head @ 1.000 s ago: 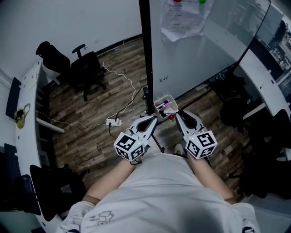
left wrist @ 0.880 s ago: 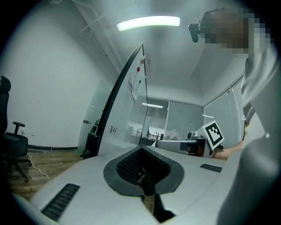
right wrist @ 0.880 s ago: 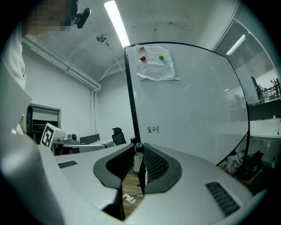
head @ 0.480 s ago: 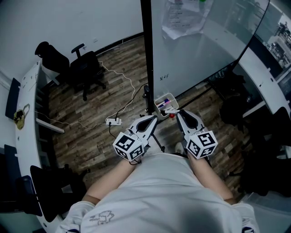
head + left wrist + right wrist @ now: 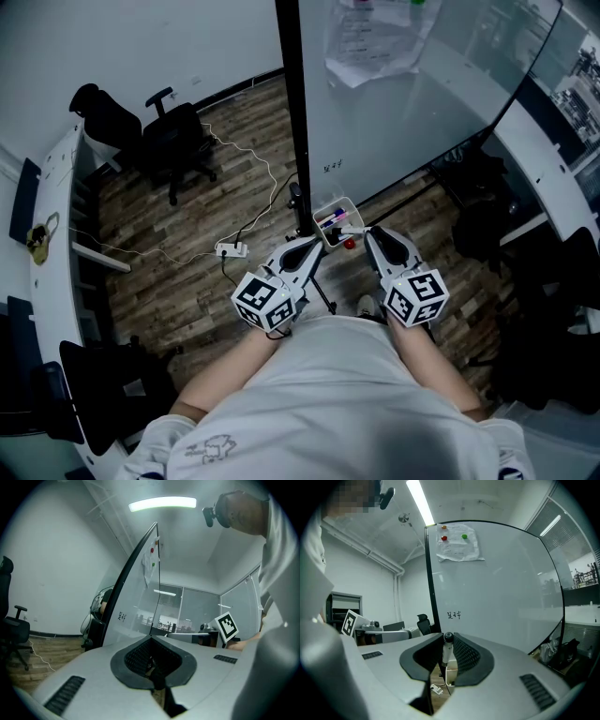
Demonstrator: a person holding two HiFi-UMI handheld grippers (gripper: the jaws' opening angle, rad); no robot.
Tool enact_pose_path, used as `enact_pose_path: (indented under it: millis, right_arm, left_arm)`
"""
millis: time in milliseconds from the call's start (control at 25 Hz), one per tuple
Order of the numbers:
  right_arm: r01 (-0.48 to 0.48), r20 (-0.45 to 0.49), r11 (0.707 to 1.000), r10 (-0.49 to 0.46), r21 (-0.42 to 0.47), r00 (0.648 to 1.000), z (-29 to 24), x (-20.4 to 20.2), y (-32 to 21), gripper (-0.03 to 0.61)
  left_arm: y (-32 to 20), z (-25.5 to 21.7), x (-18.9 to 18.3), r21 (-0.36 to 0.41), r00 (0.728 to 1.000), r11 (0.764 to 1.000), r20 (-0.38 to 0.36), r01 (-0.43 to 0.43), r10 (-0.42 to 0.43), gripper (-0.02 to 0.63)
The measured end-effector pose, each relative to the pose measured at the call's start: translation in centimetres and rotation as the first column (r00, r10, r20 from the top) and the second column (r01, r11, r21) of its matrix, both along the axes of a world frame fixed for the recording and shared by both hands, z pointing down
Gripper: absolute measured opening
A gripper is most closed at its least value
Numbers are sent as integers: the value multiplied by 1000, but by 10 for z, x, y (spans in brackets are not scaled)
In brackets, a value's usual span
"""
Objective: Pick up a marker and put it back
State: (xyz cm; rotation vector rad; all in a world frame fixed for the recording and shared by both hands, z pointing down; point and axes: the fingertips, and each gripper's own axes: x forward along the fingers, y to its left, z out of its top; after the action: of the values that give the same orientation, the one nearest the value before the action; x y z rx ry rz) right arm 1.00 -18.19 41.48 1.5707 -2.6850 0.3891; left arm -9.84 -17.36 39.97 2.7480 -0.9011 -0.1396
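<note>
Left forearm (image 5: 227,368) and right forearm (image 5: 434,364) reach forward side by side. Left gripper (image 5: 317,244) sits just left of the tray (image 5: 337,202), jaws pressed together, nothing between. Right gripper (image 5: 365,233), just right of it, clamps an upright marker (image 5: 447,649).

I can read nothing for certain: the whiteboard (image 5: 501,588) carries a small dark handwritten scribble (image 5: 454,615) of two or three characters that I cannot make out, and the print on the paper sheet (image 5: 457,543) stuck to it is too small.
</note>
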Motion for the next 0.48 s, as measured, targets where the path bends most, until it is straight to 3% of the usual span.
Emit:
enact_pose_path:
  millis: [480]
  right_arm:
    - [65, -32, 997, -66, -51, 997, 16, 28, -36, 74]
  left_arm:
    - [-36, 13, 29, -48, 998, 997, -2, 57, -57, 5]
